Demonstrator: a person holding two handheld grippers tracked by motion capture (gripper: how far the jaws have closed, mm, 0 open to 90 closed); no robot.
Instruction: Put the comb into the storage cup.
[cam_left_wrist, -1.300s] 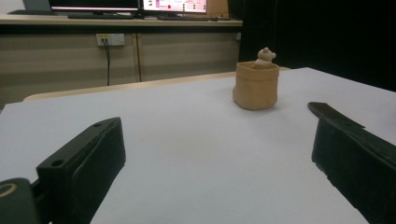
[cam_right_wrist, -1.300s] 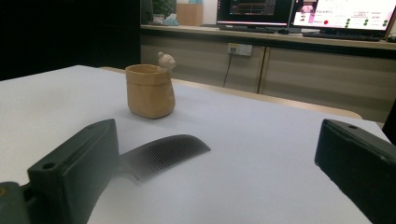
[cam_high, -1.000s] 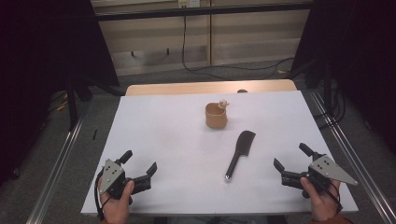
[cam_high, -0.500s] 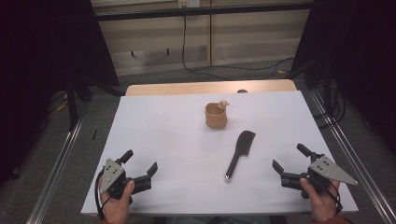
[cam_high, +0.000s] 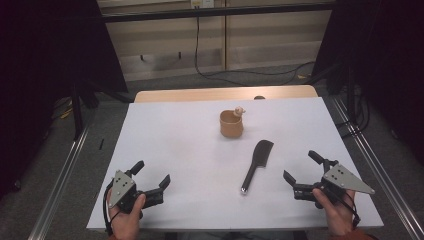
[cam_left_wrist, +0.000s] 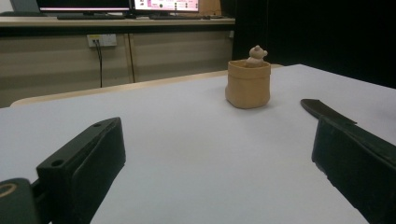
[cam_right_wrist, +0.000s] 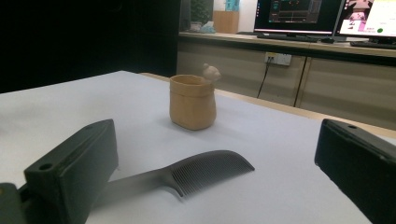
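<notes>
A tan cup (cam_high: 231, 124) with a small bear figure on its rim stands mid-table, also the cup (cam_left_wrist: 248, 83) and the cup (cam_right_wrist: 192, 102). A black comb (cam_high: 255, 164) lies flat in front of it, teeth end toward the cup, seen close as the comb (cam_right_wrist: 187, 177). My left gripper (cam_high: 150, 174) rests open at the near left edge, far from both. Open as well, my right gripper (cam_high: 302, 167) sits at the near right, just right of the comb's handle. Nothing is between either pair of jaws.
The white table top (cam_high: 175, 140) has a wooden strip along its far edge. Metal rails run down both sides of the table. Cables (cam_high: 200, 55) lie on the floor beyond, and monitors (cam_right_wrist: 299, 14) stand on a bench behind.
</notes>
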